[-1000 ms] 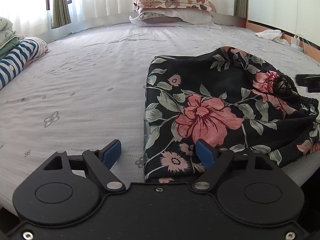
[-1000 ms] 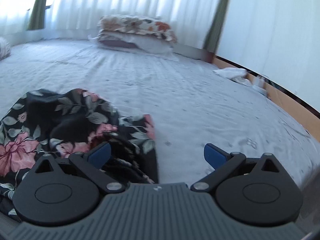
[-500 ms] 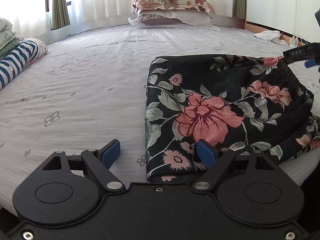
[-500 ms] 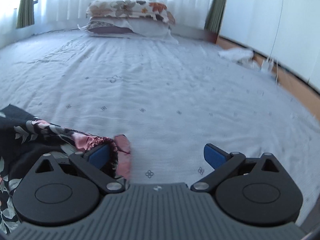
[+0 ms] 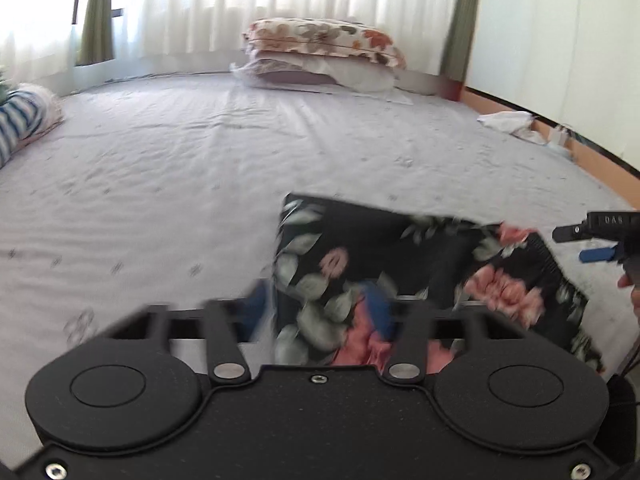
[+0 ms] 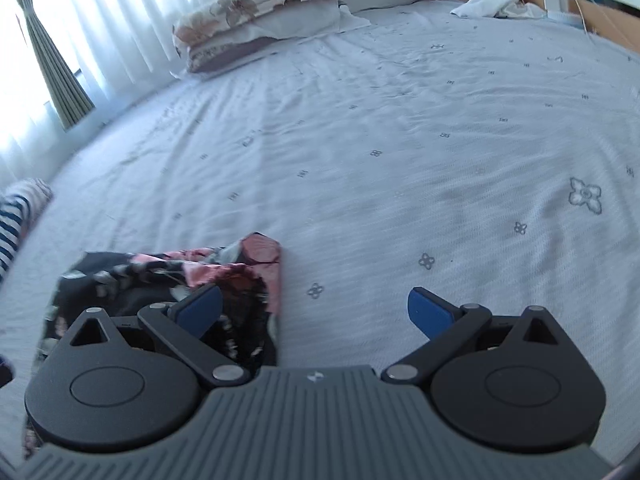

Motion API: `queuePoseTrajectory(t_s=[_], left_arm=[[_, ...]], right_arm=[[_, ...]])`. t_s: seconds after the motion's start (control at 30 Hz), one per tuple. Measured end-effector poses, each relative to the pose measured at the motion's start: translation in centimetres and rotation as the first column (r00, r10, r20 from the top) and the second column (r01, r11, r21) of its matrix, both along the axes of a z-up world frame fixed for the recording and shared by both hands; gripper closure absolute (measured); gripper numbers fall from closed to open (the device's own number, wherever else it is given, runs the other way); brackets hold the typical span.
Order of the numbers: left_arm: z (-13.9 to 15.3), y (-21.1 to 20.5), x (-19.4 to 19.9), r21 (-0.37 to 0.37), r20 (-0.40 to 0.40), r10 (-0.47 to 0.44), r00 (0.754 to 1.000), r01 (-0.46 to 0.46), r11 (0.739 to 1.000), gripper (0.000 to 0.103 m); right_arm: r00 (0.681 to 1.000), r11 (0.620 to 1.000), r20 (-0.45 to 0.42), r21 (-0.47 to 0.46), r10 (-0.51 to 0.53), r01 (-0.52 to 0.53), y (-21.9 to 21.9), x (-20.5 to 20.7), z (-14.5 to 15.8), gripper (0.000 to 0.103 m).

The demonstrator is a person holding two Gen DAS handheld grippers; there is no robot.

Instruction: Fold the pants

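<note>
The black floral pants (image 5: 400, 256) lie folded on the bed near its front edge. My left gripper (image 5: 320, 308) is open, its blue pads either side of the pants' left edge, the right pad over the fabric; this view is blurred. My right gripper (image 6: 316, 312) is open and empty; its left pad sits over the waistband corner of the pants (image 6: 168, 280), its right pad over bare sheet. The right gripper also shows at the right edge of the left wrist view (image 5: 596, 240), just beyond the pants' right corner.
The bed sheet (image 6: 400, 140) is pale grey with small flower prints. Stacked floral pillows (image 5: 324, 52) lie at the head. A striped folded garment (image 5: 20, 120) sits at the left. A white cloth (image 6: 492, 0) and a charger lie by the right edge.
The left gripper has moved forward and up over the pants' left edge. The right gripper has let go of the waistband, lifted and tilted; the pants now lie flatter.
</note>
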State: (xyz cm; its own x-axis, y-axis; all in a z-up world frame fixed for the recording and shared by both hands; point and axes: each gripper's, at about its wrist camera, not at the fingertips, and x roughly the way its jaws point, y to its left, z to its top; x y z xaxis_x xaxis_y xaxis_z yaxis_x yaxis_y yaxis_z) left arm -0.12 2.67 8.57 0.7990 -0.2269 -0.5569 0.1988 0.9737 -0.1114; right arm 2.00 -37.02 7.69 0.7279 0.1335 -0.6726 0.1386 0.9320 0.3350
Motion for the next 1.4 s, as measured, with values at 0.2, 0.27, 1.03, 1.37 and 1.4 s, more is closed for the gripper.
queuePoseTrajectory(t_s=[0.2,0.27,1.03,1.37,1.4], left_arm=[[1.4,-3.3,6.3,0.026,0.032,-0.072,0.997,0.072,0.997,0.084],[1.2,-5.0,8.8,0.043,0.029,-0.093,0.995,0.092,0.995,0.084],[-5.1,-15.0,22.0,0.099,-0.248,-0.090,0.965,0.117,0.988,0.082],[-2.5,-8.3,9.5,0.098,-0.122,-0.156,0.980,0.169,0.981,0.068],[-2.8,-7.6,7.8,0.106,-0.114,-0.154,0.982,0.166,0.980,0.068]], right_arm=[[0.991,0.999,0.126,0.031,0.036,-0.040,1.4,-3.3,2.3,0.000],[0.972,0.991,0.197,-0.030,0.130,-0.127,4.1,-4.4,3.2,0.005],[0.944,0.925,0.107,-0.258,0.313,-0.278,14.1,-8.9,-3.3,0.037],[0.929,0.911,0.133,-0.282,0.346,-0.300,15.3,-9.3,-3.8,0.020],[0.928,0.907,0.131,-0.296,0.349,-0.300,15.6,-9.3,-3.9,0.019]])
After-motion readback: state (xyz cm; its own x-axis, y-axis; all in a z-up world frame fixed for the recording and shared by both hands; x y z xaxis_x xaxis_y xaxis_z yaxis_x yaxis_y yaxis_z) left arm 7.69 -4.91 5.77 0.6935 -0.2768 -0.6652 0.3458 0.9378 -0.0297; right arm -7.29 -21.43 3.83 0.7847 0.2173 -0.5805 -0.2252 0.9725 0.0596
